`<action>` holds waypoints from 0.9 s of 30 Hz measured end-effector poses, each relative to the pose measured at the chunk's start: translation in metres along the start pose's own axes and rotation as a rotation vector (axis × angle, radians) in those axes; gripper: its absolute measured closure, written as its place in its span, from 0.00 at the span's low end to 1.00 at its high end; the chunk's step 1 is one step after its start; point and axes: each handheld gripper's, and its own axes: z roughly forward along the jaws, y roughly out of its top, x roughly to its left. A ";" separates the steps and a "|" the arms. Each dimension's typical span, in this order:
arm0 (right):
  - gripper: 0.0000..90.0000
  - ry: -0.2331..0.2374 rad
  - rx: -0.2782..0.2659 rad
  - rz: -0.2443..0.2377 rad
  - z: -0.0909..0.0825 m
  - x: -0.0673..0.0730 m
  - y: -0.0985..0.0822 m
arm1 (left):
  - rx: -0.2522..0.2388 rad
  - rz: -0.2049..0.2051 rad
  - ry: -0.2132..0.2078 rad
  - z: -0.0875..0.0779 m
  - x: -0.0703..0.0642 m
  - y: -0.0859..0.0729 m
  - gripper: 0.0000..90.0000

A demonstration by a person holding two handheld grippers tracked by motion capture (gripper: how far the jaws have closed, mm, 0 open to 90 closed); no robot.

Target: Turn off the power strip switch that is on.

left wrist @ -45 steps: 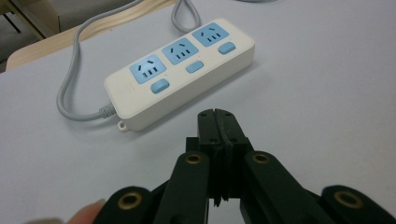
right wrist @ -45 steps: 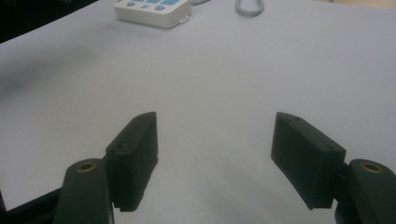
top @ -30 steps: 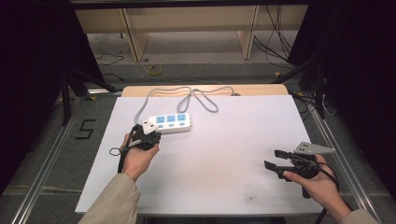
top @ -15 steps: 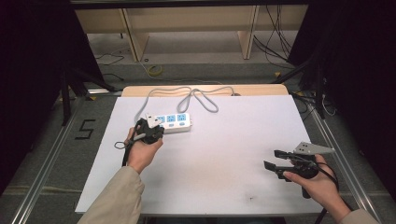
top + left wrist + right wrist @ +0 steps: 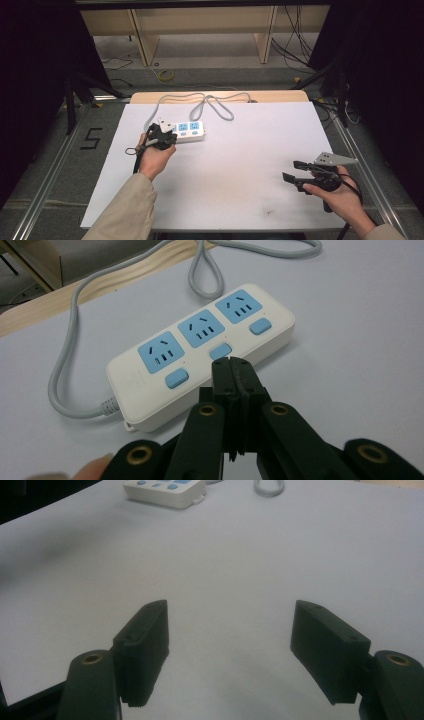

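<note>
White plastic, the power strip (image 5: 187,131) lies toward 11 o'clock on the pale table sheet (image 5: 250,150), its three blue sockets facing up and a blue button (image 5: 220,351) beside each. Its grey cord (image 5: 210,102) loops off toward 12 o'clock, over the wooden edge. The left gripper (image 5: 234,371) has its jaws pressed together on nothing, tips just over the middle button; whether they touch it is unclear. At 4 o'clock, well apart, the right gripper (image 5: 292,171) hangs with jaws spread wide and empty above bare sheet. Off the table's 9 o'clock side, a "5" (image 5: 91,139) marks the floor.
</note>
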 end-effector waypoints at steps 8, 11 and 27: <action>0.36 0.000 0.002 -0.001 0.001 0.000 0.000 | -0.001 -0.001 -0.003 0.006 -0.001 0.005 1.00; 0.35 -0.001 0.003 -0.001 0.001 0.000 0.000 | -0.001 -0.001 -0.002 0.008 -0.001 0.007 1.00; 0.35 -0.004 0.009 -0.002 0.000 0.002 -0.002 | 0.003 0.004 -0.016 0.018 -0.002 0.012 1.00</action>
